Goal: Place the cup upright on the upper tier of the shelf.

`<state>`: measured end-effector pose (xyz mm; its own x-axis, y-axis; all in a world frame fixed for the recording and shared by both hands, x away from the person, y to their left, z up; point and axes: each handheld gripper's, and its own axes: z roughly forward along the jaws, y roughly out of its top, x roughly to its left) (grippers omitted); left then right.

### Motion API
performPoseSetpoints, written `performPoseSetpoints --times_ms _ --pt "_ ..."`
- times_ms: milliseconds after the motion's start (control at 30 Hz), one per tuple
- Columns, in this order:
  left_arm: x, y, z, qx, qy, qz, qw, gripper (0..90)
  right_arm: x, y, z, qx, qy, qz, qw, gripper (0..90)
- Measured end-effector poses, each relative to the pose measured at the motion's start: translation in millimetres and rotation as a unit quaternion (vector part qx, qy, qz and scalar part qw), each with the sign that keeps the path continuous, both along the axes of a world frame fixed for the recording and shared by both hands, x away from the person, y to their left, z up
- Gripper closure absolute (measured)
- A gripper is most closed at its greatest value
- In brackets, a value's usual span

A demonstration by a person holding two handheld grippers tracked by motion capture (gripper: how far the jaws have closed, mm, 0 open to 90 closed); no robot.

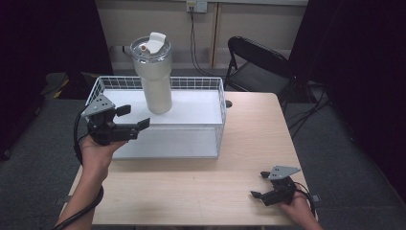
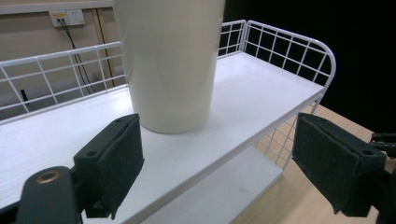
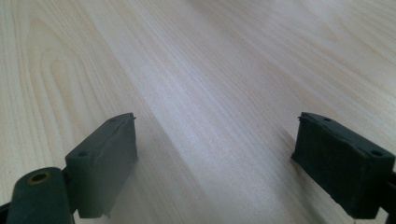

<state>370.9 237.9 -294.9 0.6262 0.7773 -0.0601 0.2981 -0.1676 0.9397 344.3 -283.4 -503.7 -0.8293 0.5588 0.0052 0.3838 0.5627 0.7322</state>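
A tall cream tumbler (image 1: 154,72) with a clear lid and white flip spout stands upright on the top shelf of a white wire rack (image 1: 191,115). My left gripper (image 1: 134,117) hovers open at the rack's left front, short of the tumbler. In the left gripper view the tumbler (image 2: 170,60) rises just beyond the wide-apart pads (image 2: 116,163), with nothing between them. My right gripper (image 1: 261,184) rests open near the table's front right corner; its pads (image 3: 105,163) frame bare wood.
The rack has a lower shelf (image 1: 167,143) and wire side walls (image 2: 289,51). A black folding chair (image 1: 256,62) stands behind the light wood table (image 1: 191,187). Dark curtains flank the room; a wall socket (image 1: 196,5) with a cable is behind.
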Motion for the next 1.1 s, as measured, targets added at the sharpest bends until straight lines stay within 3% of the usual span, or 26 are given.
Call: performPoseSetpoints --times_ms 167,300,433,867,1100 --pt "-6.9 -0.6 -12.6 0.005 0.003 -0.004 1.0 15.7 0.1 0.0 0.0 0.0 -0.001 0.0 1.0 12.6" --pt "-12.9 0.5 -26.6 -0.017 0.008 -0.015 0.9997 15.7 0.1 0.0 0.0 0.0 -0.001 0.0 1.0 12.6" --pt "-19.8 -1.2 -43.9 -0.002 0.013 -0.015 0.9998 15.9 0.0 0.0 0.0 0.0 0.0 0.0 1.0 12.6" --pt "-28.2 -4.5 -85.1 -0.015 0.033 -0.02 0.9992 15.7 0.1 0.0 0.0 0.0 -0.001 0.0 1.0 12.6" --pt "-29.2 -6.9 -114.5 -0.003 0.049 -0.017 0.9986 15.9 0.1 0.0 0.0 0.0 -0.001 0.0 1.0 12.6"
